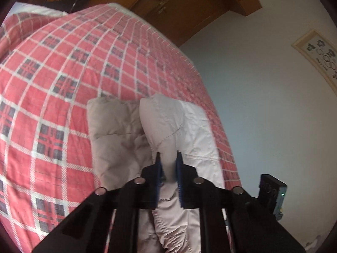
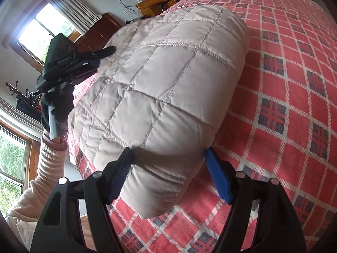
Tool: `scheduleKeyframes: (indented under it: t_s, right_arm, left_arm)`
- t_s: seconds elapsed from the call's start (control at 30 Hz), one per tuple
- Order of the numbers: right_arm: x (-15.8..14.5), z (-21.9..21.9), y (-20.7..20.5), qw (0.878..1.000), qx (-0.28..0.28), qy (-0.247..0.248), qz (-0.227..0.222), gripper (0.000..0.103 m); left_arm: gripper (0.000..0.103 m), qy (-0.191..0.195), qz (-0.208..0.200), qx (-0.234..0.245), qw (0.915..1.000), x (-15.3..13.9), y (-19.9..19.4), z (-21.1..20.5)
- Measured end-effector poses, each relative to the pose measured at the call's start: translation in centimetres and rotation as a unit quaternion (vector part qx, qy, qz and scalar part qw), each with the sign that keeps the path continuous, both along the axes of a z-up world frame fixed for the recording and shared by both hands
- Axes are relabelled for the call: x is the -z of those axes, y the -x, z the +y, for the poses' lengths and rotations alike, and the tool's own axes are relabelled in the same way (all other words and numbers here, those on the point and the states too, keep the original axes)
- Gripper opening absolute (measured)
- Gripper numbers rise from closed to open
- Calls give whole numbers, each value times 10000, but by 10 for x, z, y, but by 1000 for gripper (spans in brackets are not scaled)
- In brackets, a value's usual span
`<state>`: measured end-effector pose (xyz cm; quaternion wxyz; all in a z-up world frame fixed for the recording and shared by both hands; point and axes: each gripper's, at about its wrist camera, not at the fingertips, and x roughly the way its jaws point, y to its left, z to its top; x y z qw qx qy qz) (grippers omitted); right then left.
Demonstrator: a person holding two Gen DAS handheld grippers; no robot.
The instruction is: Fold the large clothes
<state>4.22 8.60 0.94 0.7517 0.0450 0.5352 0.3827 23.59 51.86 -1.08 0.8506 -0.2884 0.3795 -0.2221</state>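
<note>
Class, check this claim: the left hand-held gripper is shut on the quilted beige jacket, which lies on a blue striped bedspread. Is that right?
Not quite. The left hand-held gripper does pinch the quilted beige jacket, but the bedspread is red plaid, as both wrist views show.

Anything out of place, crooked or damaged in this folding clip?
Nothing stands out. The quilted jacket lies as a puffy folded bundle on the checked bedspread, with no tears or stains visible. The left gripper pinches a fold of it; the right gripper sits open around its near end.

No legible text anywhere.
</note>
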Motion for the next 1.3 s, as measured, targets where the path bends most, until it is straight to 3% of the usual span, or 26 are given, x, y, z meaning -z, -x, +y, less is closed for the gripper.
scheduleKeyframes:
  t_s: [0.1,0.2,0.37,0.53,0.7,0.77,0.9,0.97,1.03,1.13,1.3]
  right_arm:
    - [1,2,-1,10000,-43,-38,32,72]
    - [5,7,-2,9999,-83,-50,66,72]
    - [10,11,-6,9999,-54,-62,103,74]
    - [11,12,-7,9999,-45,-34,116,74]
    - [10,12,-7,9999,-50,-40,86,74]
    - [10,11,-7,9999,-39,-74,113,74]
    - [14,8,-7,9998,-44,-112,126,74]
    - [14,7,-7,9998,-52,-122,117,74]
    - [15,6,-7,9998,-54,-140,124,74]
    - [15,5,-6,9998,-60,-151,138,74]
    - [14,6,-7,9997,-71,-141,162,74]
  left_arm:
    - [8,278,-237,-33,9993,-10,13,12]
    - [7,206,26,-118,9997,5,8,23]
    - [8,152,538,-84,9984,55,-10,24]
    - [10,181,578,-123,9981,62,-10,23]
    - [19,41,514,-280,9983,40,8,25]
    - [30,15,434,-312,9986,31,16,28]
    - [39,-191,326,-406,9985,18,31,35]
    - [47,-212,353,-420,9983,18,35,40]
    - [48,-246,421,-442,9978,22,40,46]
    - [57,16,466,-429,9980,31,43,53]
    - [56,159,466,-274,9984,39,28,42]
